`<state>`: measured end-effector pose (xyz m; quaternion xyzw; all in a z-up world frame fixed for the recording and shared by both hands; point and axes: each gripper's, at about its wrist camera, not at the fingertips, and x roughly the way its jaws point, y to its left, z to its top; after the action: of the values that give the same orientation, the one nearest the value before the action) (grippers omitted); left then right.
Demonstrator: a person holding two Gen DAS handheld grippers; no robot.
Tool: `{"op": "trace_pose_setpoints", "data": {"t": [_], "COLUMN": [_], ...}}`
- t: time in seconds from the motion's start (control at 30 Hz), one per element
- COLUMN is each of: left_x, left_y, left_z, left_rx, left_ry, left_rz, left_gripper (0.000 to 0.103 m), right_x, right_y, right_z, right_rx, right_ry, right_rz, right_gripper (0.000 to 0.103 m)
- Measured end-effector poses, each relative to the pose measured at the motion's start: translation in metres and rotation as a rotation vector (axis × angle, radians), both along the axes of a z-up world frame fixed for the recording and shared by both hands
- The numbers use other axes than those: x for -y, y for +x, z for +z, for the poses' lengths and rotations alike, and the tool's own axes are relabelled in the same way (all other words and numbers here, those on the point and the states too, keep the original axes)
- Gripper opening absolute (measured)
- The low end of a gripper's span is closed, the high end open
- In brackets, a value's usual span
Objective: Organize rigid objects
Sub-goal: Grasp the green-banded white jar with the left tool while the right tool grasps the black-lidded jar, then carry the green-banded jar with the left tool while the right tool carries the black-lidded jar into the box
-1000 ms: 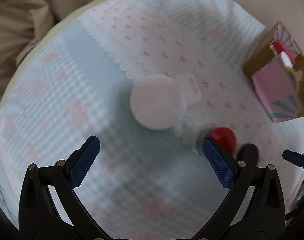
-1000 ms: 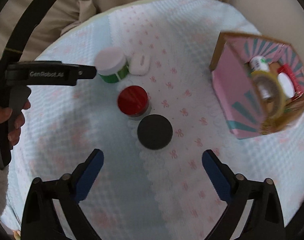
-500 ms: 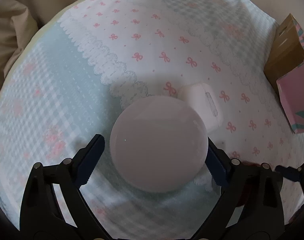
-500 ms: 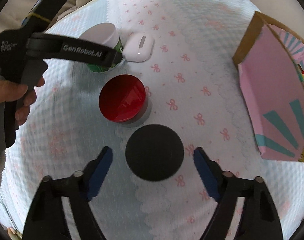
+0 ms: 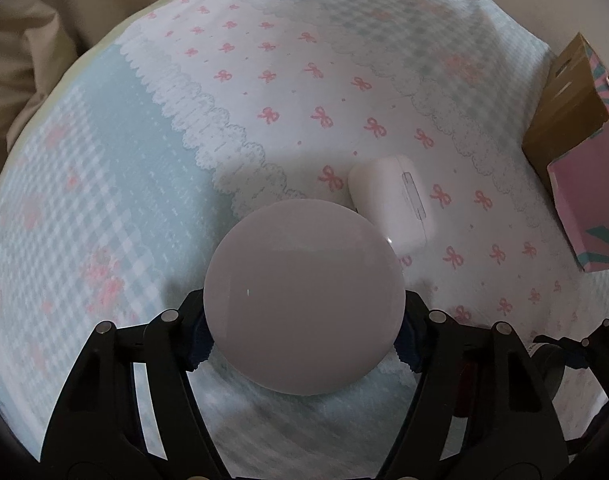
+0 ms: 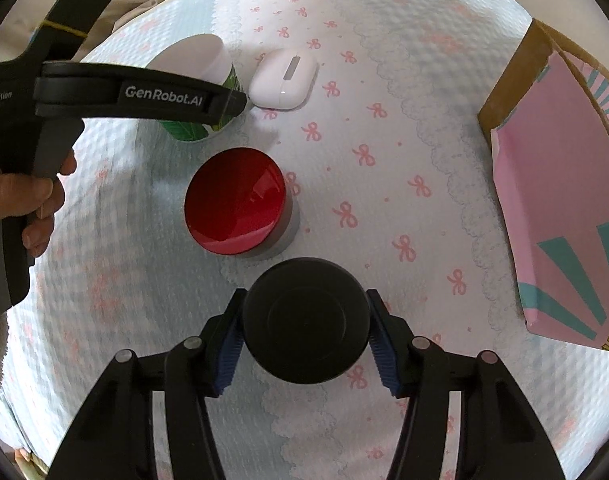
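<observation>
Two round containers are being taken at once, one per hand, presumably so both can be carried to the pink box (image 6: 564, 208) in a single trip. The white-lidded jar (image 5: 304, 312) stands upright on the bow-printed cloth (image 5: 264, 80), and the left tongs (image 5: 304, 340) are set astride it from above, their jaws closing on its sides below the wide lid; whether the pads already press cannot be told, since the lid hides them. The white earbud case (image 5: 392, 204) lies just beside the jar, apart from the tongs. In the right wrist view, the black-lidded jar (image 6: 306, 324) is bracketed by the right tongs (image 6: 306, 332), whose blue pads (image 6: 228, 352) sit against its sides as the jaws close. The steep downward approach is judged to suit these low, round shapes, the sides being the only firm hold. The red-lidded jar (image 6: 236, 200) is left between them, untouched.
</observation>
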<state>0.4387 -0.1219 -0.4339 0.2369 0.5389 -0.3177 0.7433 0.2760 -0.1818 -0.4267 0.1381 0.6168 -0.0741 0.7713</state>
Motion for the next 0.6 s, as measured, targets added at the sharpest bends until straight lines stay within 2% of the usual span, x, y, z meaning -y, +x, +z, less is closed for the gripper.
{"op": "trace_pose_setpoints", "data": {"t": [0.2, 0.33, 0.47, 0.6], "left_x": [-0.019, -0.03, -0.044, -0.056], "left_y": [-0.014, -0.028, -0.05, -0.077], "left_z": [0.028, 0.057, 0.098, 0.143], "left_rx": [0.02, 0.039, 0.057, 0.076], "left_ry": [-0.022, -0.044, -0.081, -0.124], "left_rz": [0.025, 0.038, 0.066, 0.09], "left_gripper": [0.068, 0.067, 0.067, 0.067], "right_x": [0.002, 0.002, 0.001, -0.002], "right_y": [-0.007, -0.013, -0.024, -0.044], "right_z": [0.01, 0.024, 0.046, 0.081], "right_rx": [0.022, 0.046, 0.079, 0.116], "right_ry": [0.002, 0.004, 0.004, -0.008], "right_rz": [-0.004, -0.018, -0.026, -0.02], "right_gripper": [0.052, 0.052, 0.052, 0.052]}}
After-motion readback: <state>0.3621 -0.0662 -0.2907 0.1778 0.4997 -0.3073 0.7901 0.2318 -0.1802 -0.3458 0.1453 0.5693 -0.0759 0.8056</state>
